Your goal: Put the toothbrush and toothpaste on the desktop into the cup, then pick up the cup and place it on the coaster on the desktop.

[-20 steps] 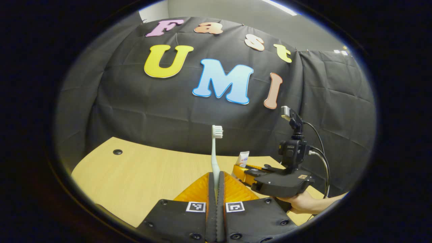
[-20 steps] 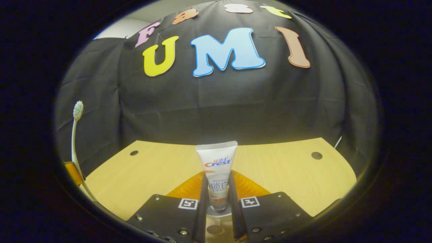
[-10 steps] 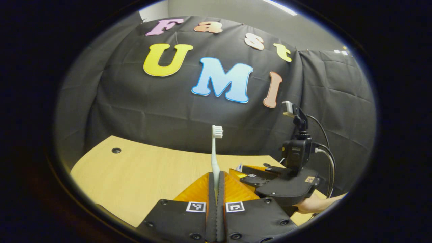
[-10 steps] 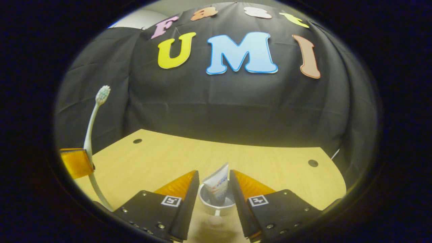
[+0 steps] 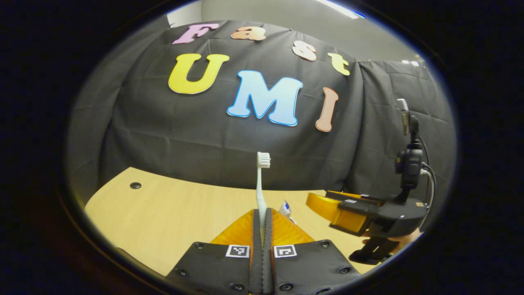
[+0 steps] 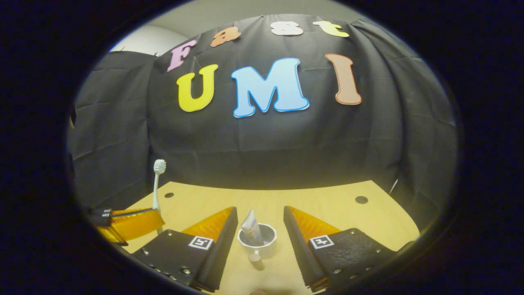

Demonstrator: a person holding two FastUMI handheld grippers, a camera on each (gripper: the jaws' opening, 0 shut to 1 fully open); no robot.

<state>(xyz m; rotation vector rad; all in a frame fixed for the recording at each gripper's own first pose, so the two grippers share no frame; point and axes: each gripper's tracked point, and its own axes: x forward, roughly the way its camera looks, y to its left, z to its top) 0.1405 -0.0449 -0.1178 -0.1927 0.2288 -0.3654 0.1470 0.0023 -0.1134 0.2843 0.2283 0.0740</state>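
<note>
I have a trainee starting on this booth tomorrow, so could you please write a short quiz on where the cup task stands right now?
1. True or false: the toothpaste stands in the cup.
2. What does the left gripper grip?
A. toothbrush
B. cup
C. nothing
3. Fill in: the right gripper is ____, its fingers either side of the cup on the desktop.

Key:
1. True
2. A
3. open
</note>
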